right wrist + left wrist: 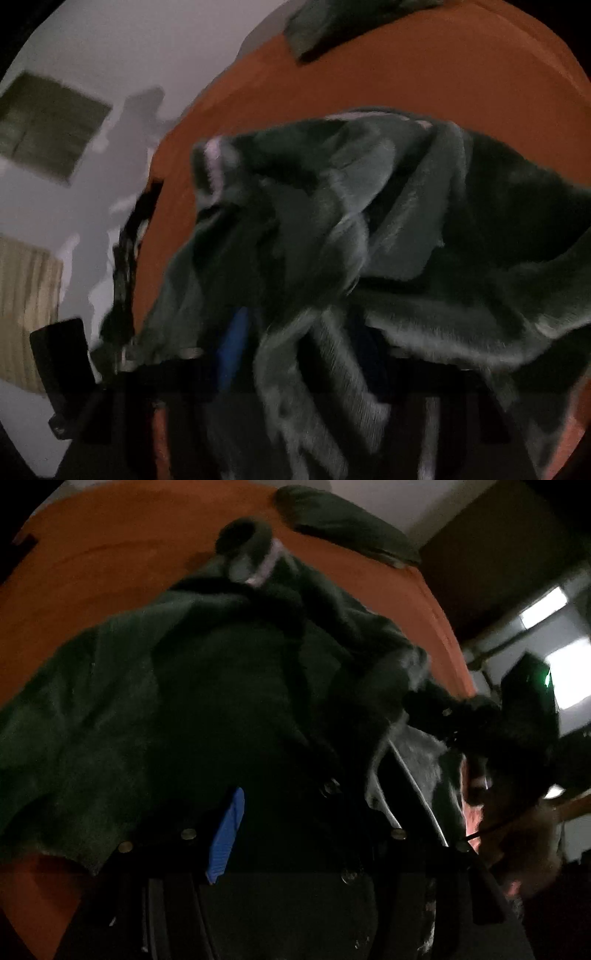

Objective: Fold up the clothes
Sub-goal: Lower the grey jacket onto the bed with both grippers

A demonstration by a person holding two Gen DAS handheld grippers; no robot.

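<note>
Your left claw (258,834) is almost buried in the dark green fleece garment (166,701). Only one blue ribbed finger pad (226,834) shows at the bottom of the left wrist view, and the cloth lies right against it and over the space beside it. The other finger is hidden under the fabric, so I cannot tell how far this claw is open or if it really pinches the cloth.

The garment is bunched and raised above the orange worktop (92,572) – it covers most of both views, with many folds. A cuff or collar opening with a pale lining (255,561) stands at the top of the bundle in the left view.

In the right wrist view your right claw (295,354) is also under the fabric. A blue pad (232,343) shows on the left side, and a strip of the green cloth (332,369) hangs down between the fingers. The second finger is too dark and blurred, so the state of this claw I cannot tell either.

From the left view the right claw's body (461,716) shows at the right edge, touching the garment's edge, w/ a hand (524,830) behind it.

A second dark green folded piece (347,528) lies flat at the far edge of the worktop, well apart from the bundle. Both pics are dim and motion-blurred.
</note>
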